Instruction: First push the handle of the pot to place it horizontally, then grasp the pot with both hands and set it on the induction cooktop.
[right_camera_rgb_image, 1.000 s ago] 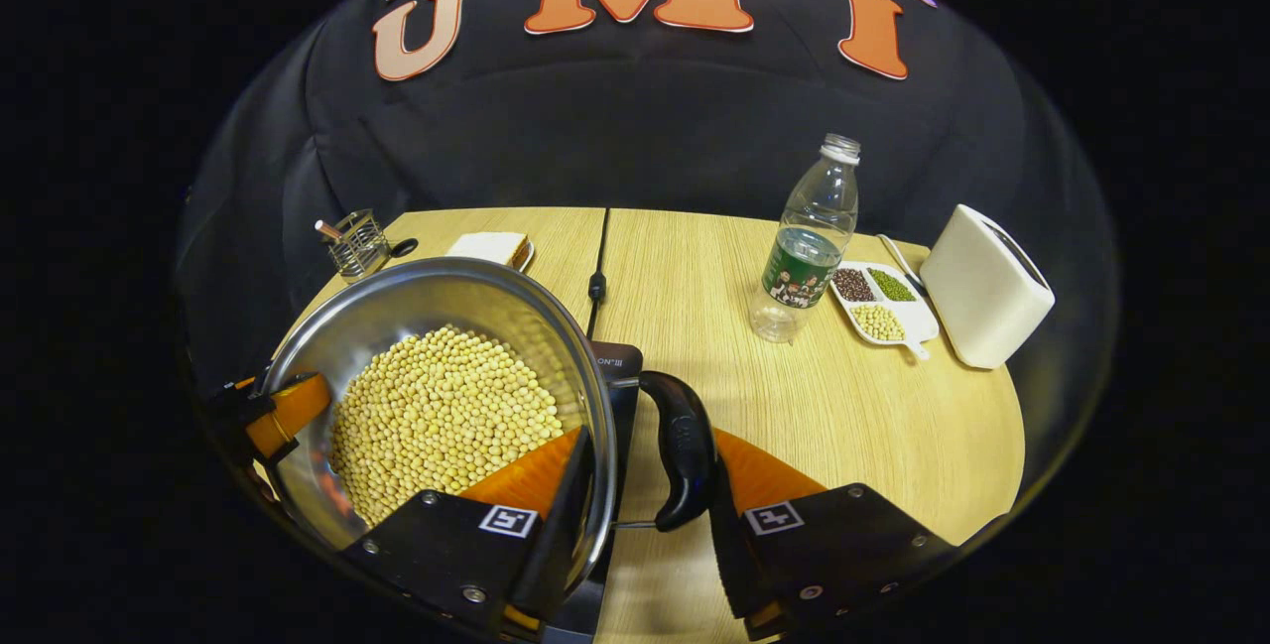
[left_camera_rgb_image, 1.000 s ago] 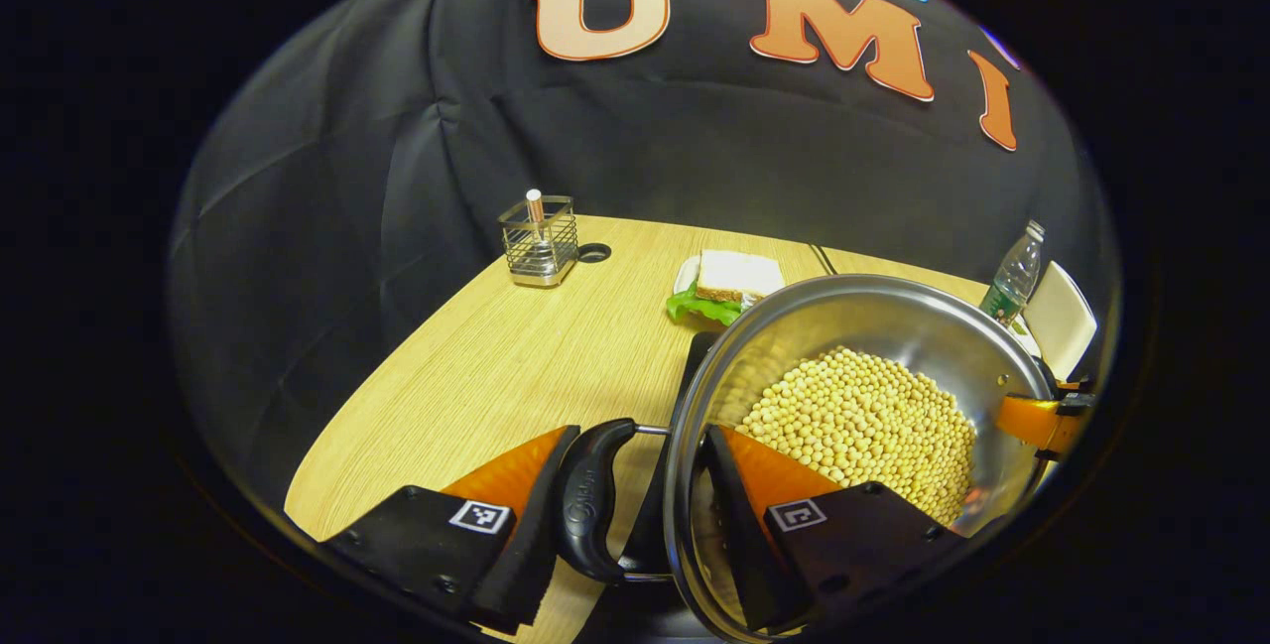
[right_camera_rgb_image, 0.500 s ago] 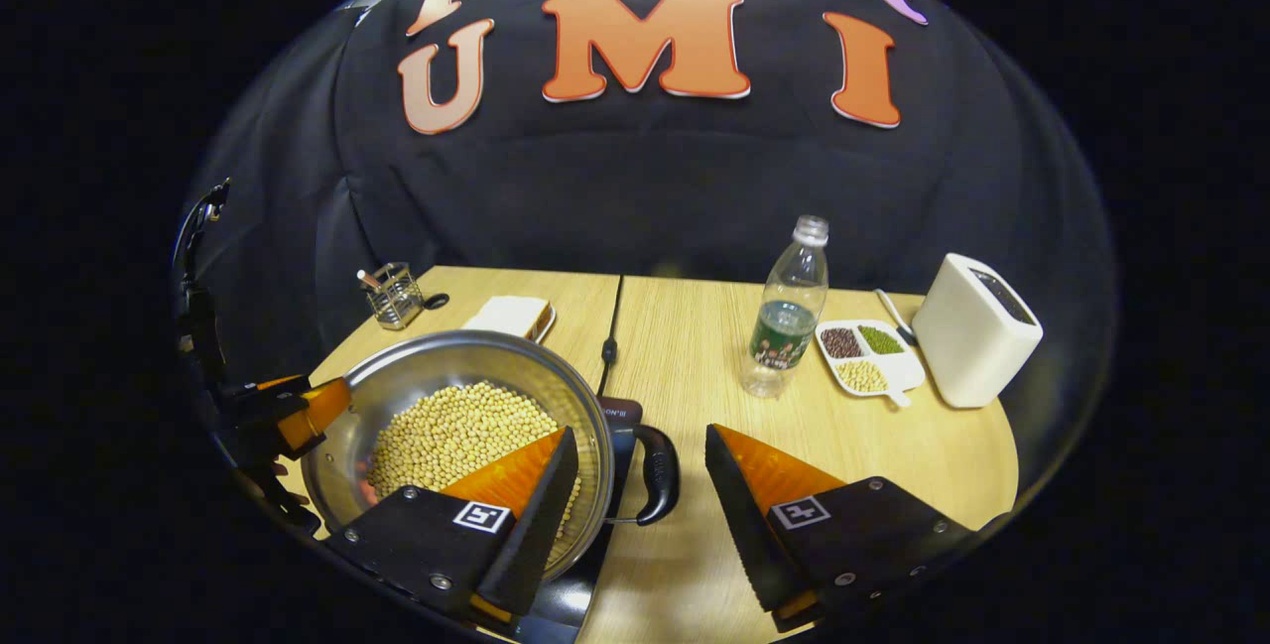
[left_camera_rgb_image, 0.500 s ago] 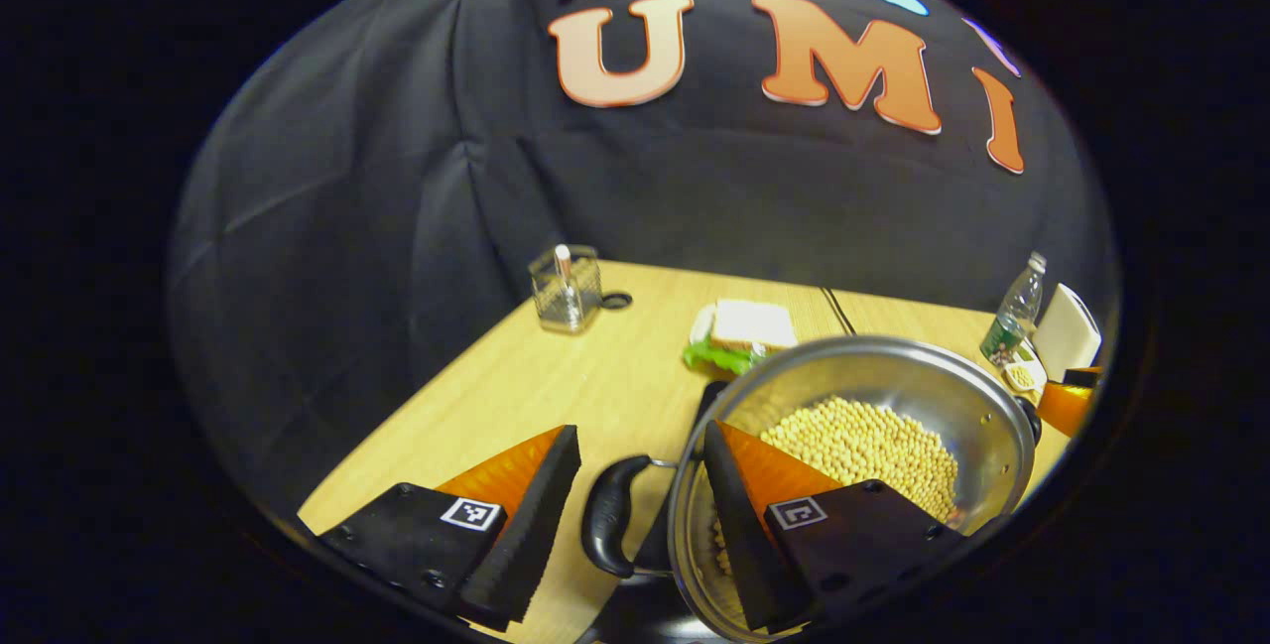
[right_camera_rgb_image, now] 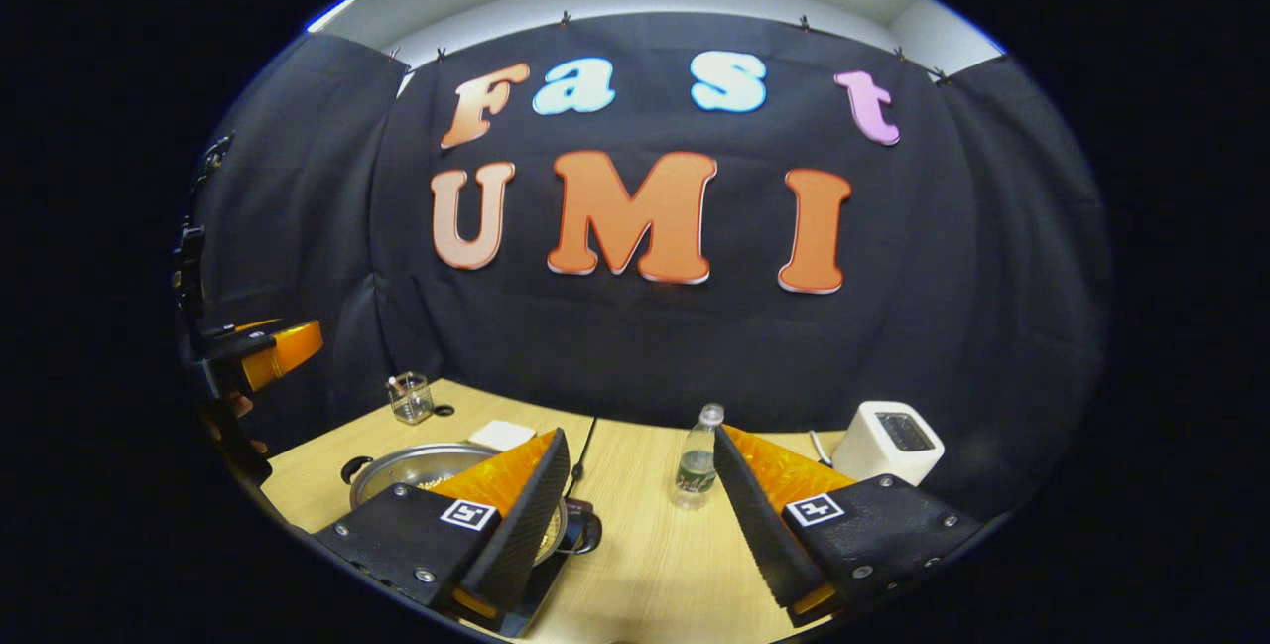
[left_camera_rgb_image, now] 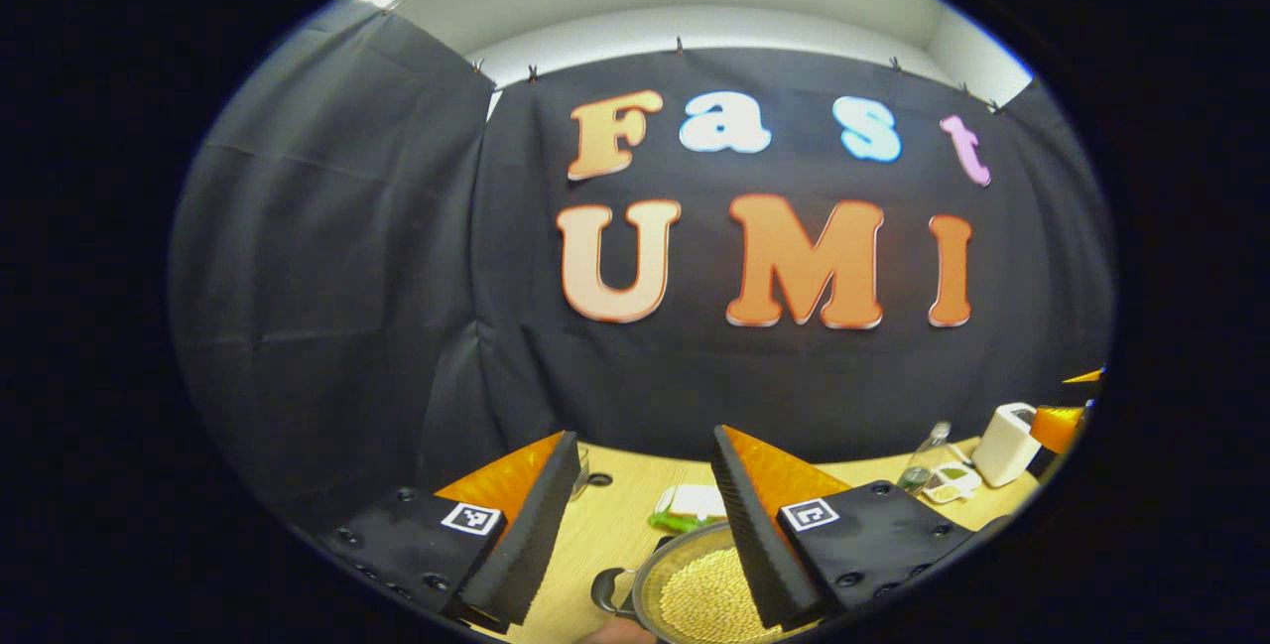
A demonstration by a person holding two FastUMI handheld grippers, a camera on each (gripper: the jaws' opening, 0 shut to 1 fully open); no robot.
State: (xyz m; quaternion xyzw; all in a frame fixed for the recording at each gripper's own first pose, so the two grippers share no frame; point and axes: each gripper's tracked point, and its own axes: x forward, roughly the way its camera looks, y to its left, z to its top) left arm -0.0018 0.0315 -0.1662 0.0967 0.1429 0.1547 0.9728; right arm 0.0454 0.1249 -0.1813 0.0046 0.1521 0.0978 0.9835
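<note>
The steel pot full of soybeans rests low on the wooden table, on the black induction cooktop. One black side handle points left and the other handle points right, so they lie level. My left gripper hovers high above the pot, open and empty. Raised to the pot's right, my right gripper is also open with nothing between its fingers. In the right gripper view the left gripper shows at the far left, with a hand below it.
A water bottle, a white toaster and a divided dish of beans stand to the right. A sandwich plate, a wire holder and a black cable lie behind the pot.
Both grippers let go of the pot's side handles, opened, and pulled up and back. The pot now sits far below them and both views tilt up at the wall.
</note>
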